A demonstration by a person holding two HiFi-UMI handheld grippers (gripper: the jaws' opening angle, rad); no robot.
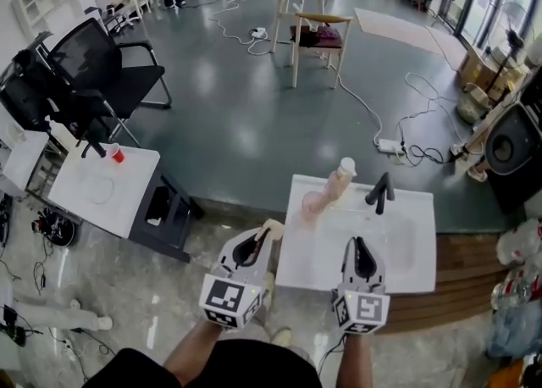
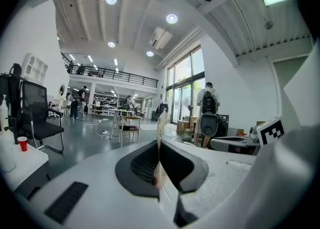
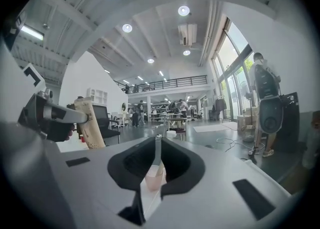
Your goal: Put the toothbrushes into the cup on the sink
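Toothbrush, beige and flat-handled (image 3: 90, 123), is clamped roughly upright in the left tool (image 1: 257, 242), which hangs just off the left edge of the white rectangular sink (image 1: 415, 274). The right tool (image 1: 360, 247), over the basin, has its jaws drawn to a narrow slit with nothing gripped. The pale pink translucent cup (image 1: 313, 202) stands at the sink's back left corner. The step in hand appears to be the carry to the cup. The next move calls for centring the brush above the rim, lowering it inside, then releasing without knocking the light cup.
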